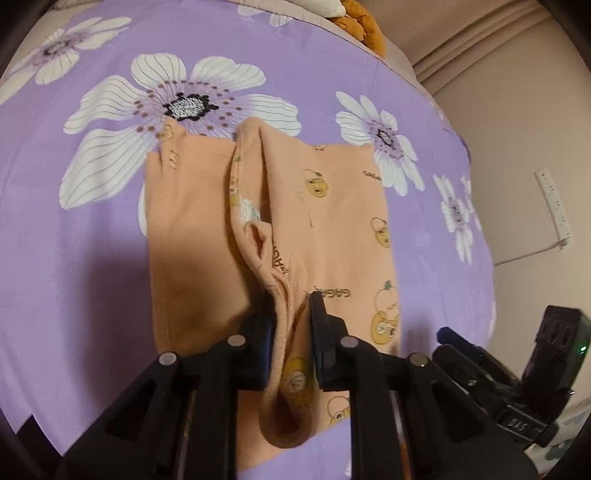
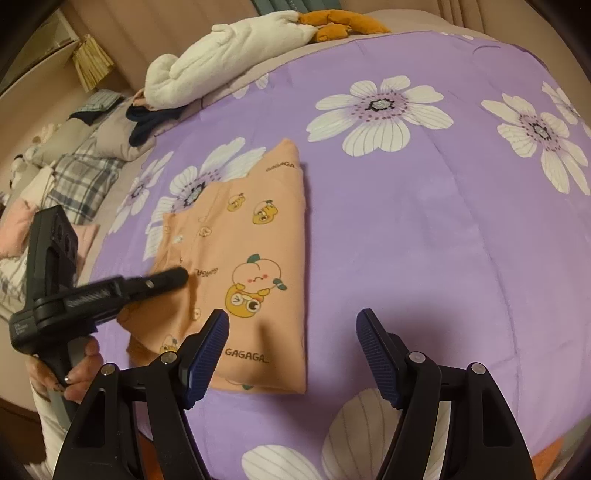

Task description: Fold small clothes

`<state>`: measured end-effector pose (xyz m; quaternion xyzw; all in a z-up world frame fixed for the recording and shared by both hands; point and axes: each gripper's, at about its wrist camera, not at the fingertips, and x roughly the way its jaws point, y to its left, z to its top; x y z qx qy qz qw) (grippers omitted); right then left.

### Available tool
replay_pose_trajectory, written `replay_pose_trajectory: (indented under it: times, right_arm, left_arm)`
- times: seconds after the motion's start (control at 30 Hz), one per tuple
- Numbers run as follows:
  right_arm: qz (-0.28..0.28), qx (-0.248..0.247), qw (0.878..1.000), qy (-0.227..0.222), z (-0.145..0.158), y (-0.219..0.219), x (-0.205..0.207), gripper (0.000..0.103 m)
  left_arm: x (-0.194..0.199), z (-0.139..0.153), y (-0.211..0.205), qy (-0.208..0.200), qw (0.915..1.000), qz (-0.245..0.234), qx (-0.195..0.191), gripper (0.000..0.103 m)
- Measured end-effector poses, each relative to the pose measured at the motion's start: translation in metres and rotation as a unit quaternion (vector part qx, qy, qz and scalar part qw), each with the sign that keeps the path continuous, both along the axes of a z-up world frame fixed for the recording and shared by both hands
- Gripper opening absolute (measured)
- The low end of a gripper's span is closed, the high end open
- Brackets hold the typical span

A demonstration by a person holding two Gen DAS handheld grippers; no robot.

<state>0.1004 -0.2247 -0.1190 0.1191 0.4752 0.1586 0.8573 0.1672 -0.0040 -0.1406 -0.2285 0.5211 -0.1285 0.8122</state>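
Purple flowered bedspread [image 2: 424,240] fills my view, white towel [image 2: 229,62] at eleven o'clock. My left gripper [image 1: 290,314] pinches the peach garment [image 2: 251,266] lying centre; my right gripper [image 2: 291,354] gapes empty.

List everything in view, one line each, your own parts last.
Peach cartoon-print cotton garment: one, partly folded, middle of bedspread.
Purple bedspread with white flowers: one, covers the bed.
White plush toy: one, far edge.
Orange plush toy: one, beside the white one.
Plaid grey cloth: one, left of bedspread.
Left gripper: black, shut on a garment fold.
Right gripper: black, blue pads, open, empty.
Hand: one, holding left gripper's handle.
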Motion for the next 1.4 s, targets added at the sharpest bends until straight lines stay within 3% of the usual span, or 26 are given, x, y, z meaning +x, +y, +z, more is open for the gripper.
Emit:
replay_pose_trajectory:
  times: [0.37, 0.47, 0.57, 0.87, 1.03, 1.1, 1.33, 1.4]
  right_arm:
    - [0.021, -0.01, 1.0, -0.011, 0.005, 0.013, 0.004, 0.071]
    - [0.029, -0.015, 0.999, -0.012, 0.003, 0.019, 0.004, 0.072]
    - [0.038, -0.023, 0.999, -0.004, -0.002, 0.026, 0.006, 0.072]
    - [0.048, -0.037, 0.998, 0.007, -0.008, 0.037, 0.007, 0.072]
    - [0.047, -0.036, 0.998, 0.003, -0.006, 0.036, 0.007, 0.072]
    - [0.046, -0.037, 0.998, 0.002, -0.005, 0.035, 0.008, 0.072]
    - [0.044, -0.037, 0.998, 0.006, -0.005, 0.037, 0.008, 0.072]
    - [0.048, -0.037, 0.998, 0.001, -0.003, 0.039, 0.006, 0.079]
  left_arm:
    - [-0.041, 0.045, 0.02, -0.072, 0.997, 0.012, 0.025, 0.013]
    - [-0.045, 0.026, 0.023, -0.052, 0.9969, 0.012, 0.057, 0.013]
    - [-0.048, 0.001, 0.033, -0.02, 0.9977, 0.026, 0.059, 0.014]
    - [-0.055, 0.002, 0.039, -0.02, 0.9979, 0.034, 0.051, 0.02]
    - [-0.062, 0.018, 0.046, -0.037, 0.9965, 0.051, 0.056, 0.04]
    - [-0.066, 0.024, 0.052, -0.046, 0.9957, 0.06, 0.054, 0.064]
    - [-0.073, 0.031, 0.053, -0.051, 0.9948, 0.068, 0.056, 0.081]
    - [-0.075, 0.032, 0.051, -0.052, 0.9947, 0.065, 0.06, 0.087]
